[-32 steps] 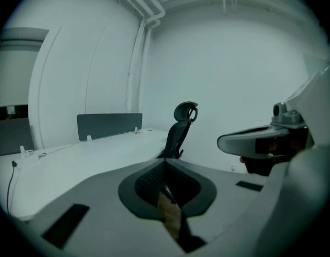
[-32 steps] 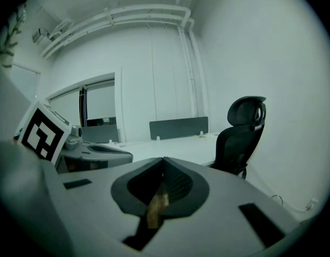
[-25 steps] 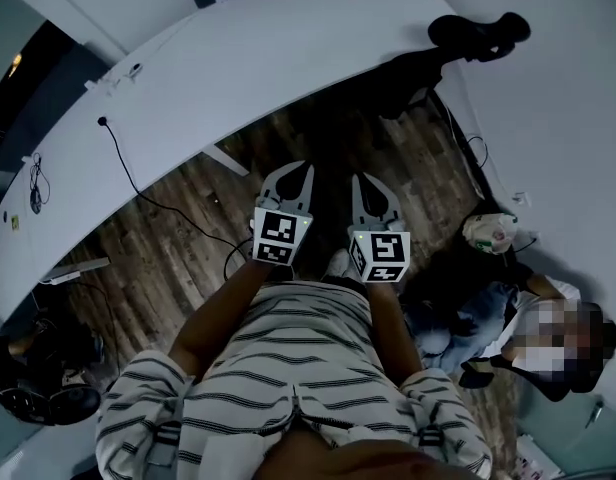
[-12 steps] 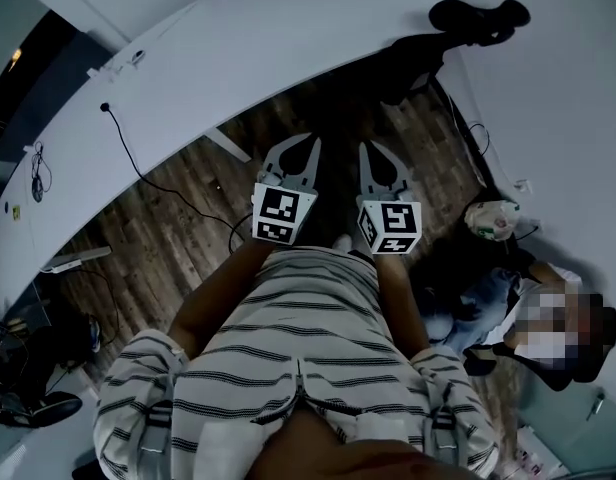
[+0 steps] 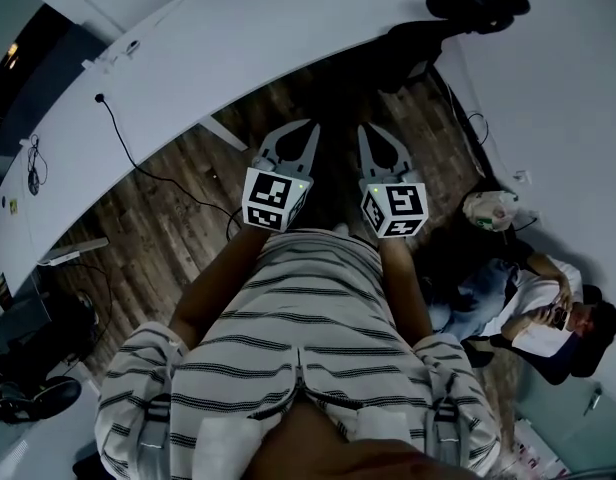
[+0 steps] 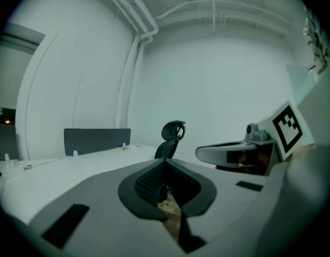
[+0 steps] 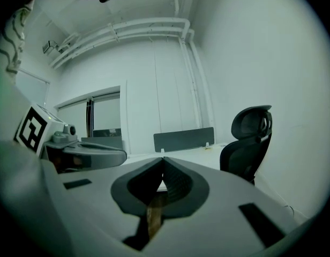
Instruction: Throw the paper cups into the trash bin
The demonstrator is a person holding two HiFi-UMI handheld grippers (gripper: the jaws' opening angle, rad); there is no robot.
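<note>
Beside the long white bench, above a wooden floor, the left gripper and right gripper hang, fingers closed and empty, with a black chair at the bench's end.

We look down on a dark wood-plank floor. A long white table curves along its far side, and a dark grey divider panel stands on the tabletop. A thin black cable runs from the table edge across the planks. A black office chair stands at the table's right end, and a pale crumpled bundle lies near the right wall.
</note>
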